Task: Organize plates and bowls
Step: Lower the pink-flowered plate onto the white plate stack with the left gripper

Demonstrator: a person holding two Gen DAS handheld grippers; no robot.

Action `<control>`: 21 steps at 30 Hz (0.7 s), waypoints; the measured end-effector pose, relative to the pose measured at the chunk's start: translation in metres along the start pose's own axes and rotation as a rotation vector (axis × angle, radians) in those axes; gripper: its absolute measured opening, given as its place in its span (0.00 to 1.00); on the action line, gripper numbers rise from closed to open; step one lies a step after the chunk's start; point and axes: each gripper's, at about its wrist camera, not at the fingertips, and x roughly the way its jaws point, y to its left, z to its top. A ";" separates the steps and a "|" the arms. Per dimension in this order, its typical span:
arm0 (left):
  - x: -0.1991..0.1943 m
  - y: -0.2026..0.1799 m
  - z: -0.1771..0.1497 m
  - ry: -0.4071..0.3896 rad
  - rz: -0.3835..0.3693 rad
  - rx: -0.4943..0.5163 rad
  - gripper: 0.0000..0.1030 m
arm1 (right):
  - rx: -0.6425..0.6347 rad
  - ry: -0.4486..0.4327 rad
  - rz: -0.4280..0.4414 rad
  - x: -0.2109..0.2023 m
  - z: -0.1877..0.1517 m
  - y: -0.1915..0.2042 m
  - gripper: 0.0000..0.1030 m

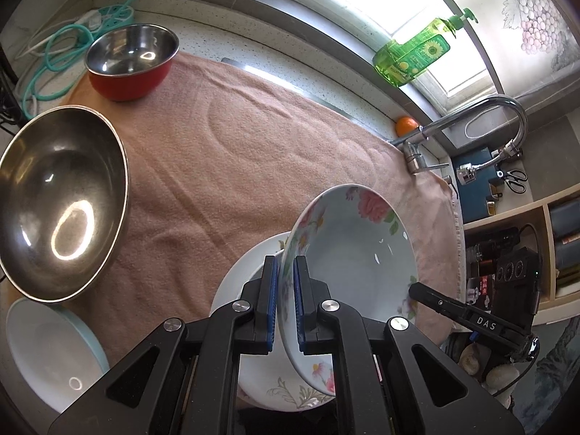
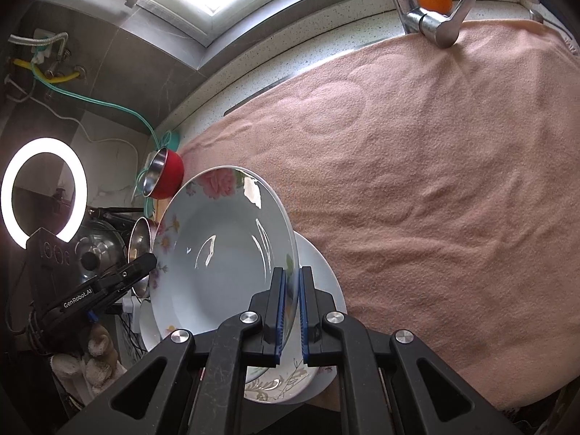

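**Porcelain plate pinched at two rim points, tilted**

Porcelain flowered plate (image 1: 357,253) sits clamped on its rim between the left fingers (image 1: 286,304); the right fingers (image 2: 293,313) are clamped on the opposite rim. Plate is tilted steeply and held over a white plate (image 1: 250,282) lying on the pink towel (image 1: 224,159) that covers the tabletop.

Risks, judged from this pose:
- Glazed rim is thin and slick; uneven pull between hands could let one edge slip out and drop it onto the plate below, chipping either.
- Lowering while tilted means the edge strikes first.
- Large steel bowl (image 1: 61,203) stands near on the left; a wide swing could knock it.
- Red bowl (image 1: 132,61) is well apart.
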 end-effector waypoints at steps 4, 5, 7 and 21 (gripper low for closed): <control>0.002 0.008 -0.009 0.013 -0.008 -0.015 0.07 | 0.009 0.006 -0.001 0.002 -0.007 0.000 0.07; 0.002 0.009 -0.011 0.016 -0.010 -0.018 0.07 | 0.008 0.007 -0.003 0.003 -0.009 0.001 0.07; 0.002 0.011 -0.013 0.019 -0.012 -0.022 0.06 | 0.006 0.009 -0.010 0.004 -0.012 0.001 0.07; 0.007 0.023 -0.027 0.053 -0.018 -0.031 0.07 | 0.009 0.041 -0.024 0.018 -0.031 0.000 0.07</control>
